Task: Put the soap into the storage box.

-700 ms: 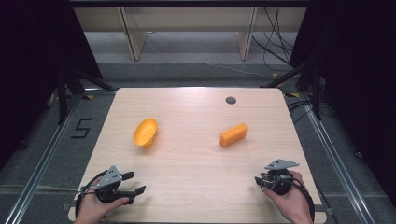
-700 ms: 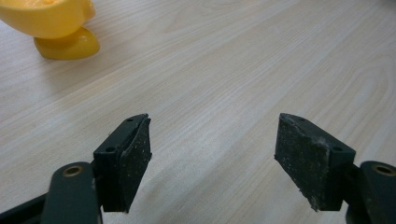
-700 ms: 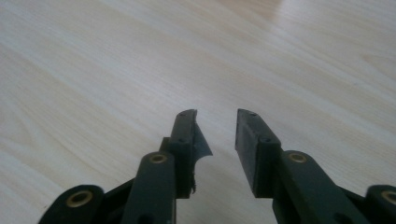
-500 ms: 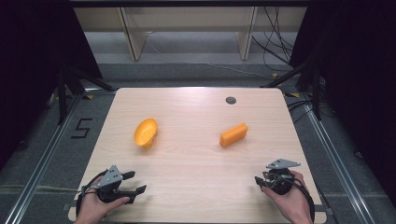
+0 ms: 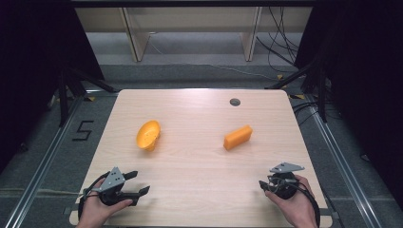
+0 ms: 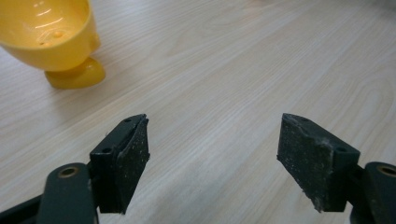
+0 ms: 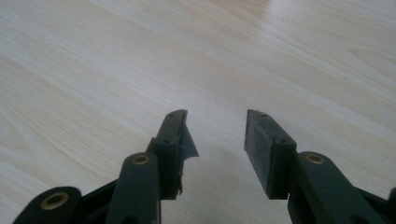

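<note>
The left claw (image 5: 135, 183) rests at the desk's (image 5: 199, 190) near left corner, held in the person's left hand (image 5: 97, 209), its tips pointing toward the right edge. Its jaws stand wide apart with nothing between them; in the left gripper view only bare wood shows between the pads (image 6: 123, 158). The yellow cup (image 5: 148, 135) lies tipped on its side, up the desk from this claw and a little to the right, in the left half and well apart from it. In the left gripper view the yellow cup (image 6: 56, 42) sits at the upper left, open mouth up, its foot toward the claw; so the claw would likely need to turn toward the far edge to face it.

The orange block (image 5: 238, 137) lies in the right half, its long axis slanting from near-left to far-right. It lies beyond the right claw (image 5: 264, 185) and slightly left of it, so that claw is plainly the nearer for it.

The right claw sits at the near right corner in the right hand (image 5: 292, 204). Its jaws are partly open, narrower than the left pair, with nothing held; the pads (image 7: 261, 144) frame bare wood
</note>
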Available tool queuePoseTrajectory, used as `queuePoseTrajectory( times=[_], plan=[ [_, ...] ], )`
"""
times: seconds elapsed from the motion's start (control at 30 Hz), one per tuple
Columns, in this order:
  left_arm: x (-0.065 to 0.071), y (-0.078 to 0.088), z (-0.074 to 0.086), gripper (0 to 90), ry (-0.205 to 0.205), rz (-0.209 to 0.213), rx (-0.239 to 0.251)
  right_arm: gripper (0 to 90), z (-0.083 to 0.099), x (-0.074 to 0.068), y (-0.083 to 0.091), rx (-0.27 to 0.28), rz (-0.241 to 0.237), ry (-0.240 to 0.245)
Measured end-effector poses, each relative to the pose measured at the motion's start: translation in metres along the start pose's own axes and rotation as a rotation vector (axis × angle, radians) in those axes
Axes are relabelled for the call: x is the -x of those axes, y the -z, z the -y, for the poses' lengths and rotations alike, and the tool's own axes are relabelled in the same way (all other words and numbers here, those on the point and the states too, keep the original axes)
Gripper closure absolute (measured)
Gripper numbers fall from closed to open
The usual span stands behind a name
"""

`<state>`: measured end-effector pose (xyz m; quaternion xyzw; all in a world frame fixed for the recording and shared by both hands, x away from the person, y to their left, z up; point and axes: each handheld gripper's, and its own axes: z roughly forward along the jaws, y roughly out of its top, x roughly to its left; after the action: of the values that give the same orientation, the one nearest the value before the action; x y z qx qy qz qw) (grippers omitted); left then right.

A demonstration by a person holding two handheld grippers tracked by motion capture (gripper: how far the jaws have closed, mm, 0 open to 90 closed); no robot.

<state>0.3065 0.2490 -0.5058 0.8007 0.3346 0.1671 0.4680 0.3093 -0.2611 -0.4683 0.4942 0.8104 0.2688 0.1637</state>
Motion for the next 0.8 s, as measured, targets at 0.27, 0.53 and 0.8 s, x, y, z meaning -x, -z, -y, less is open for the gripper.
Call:
queuePoseTrajectory(
  times=[0.27,0.53,0.8],
  plan=[
    [0.002,-0.010,-0.021,23.5,-0.031,0.003,0.021,57.9,0.001,0.000,0.000,0.017,0.002,0.017],
    [0.014,-0.042,-0.060,25.0,-0.093,0.040,0.043,55.6,0.000,-0.002,-0.002,0.016,-0.002,-0.001],
    [0.018,-0.073,-0.089,25.1,-0.119,0.079,0.034,54.4,0.000,-0.006,-0.002,0.024,-0.004,0.015]
  ],
)
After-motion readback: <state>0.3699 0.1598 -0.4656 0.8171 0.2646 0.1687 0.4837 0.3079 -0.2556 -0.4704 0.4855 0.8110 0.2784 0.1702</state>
